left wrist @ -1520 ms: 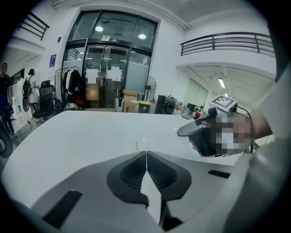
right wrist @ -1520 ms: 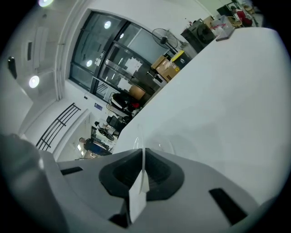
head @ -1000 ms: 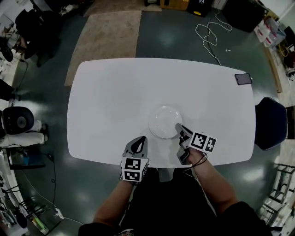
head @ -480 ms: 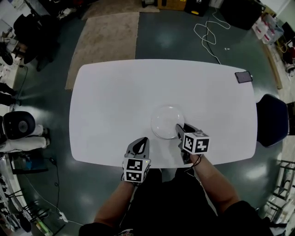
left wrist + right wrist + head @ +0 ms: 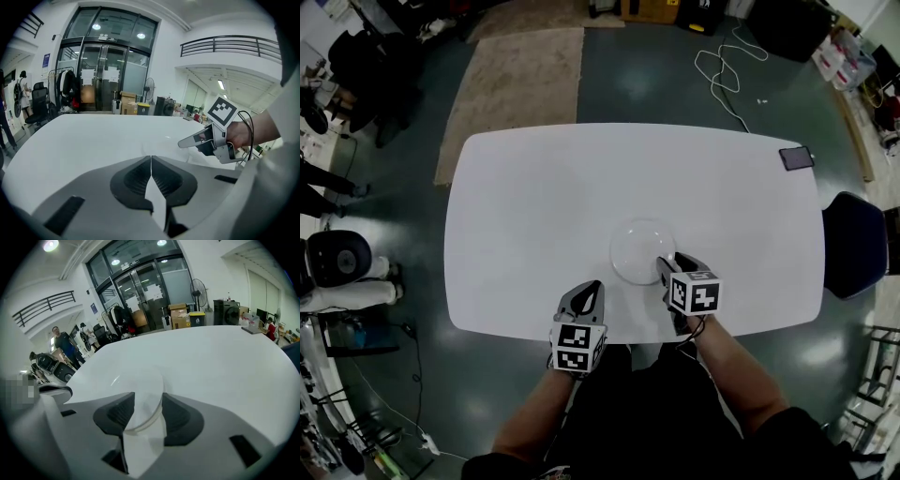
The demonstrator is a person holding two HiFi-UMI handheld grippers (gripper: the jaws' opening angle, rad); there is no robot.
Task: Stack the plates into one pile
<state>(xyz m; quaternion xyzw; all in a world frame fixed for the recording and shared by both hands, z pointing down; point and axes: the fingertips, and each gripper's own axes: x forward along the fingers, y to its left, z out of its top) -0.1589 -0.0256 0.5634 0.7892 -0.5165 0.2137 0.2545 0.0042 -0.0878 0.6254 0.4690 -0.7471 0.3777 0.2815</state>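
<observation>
The white plates (image 5: 642, 250) sit as 1 pile on the white table (image 5: 534, 206), right of its middle and toward the near edge; I cannot tell how many are in the pile. The right gripper (image 5: 670, 266) is at the pile's near right rim. Its jaws are opening, and in the right gripper view the rim of the plates (image 5: 137, 394) lies between them with the pads clear of it. The left gripper (image 5: 585, 294) rests at the near edge, left of the pile and apart from it. Its 2 jaws are pressed together with nothing between them. A phone (image 5: 795, 157) lies at the far right corner, and a dark chair (image 5: 853, 246) stands off the right end.
</observation>
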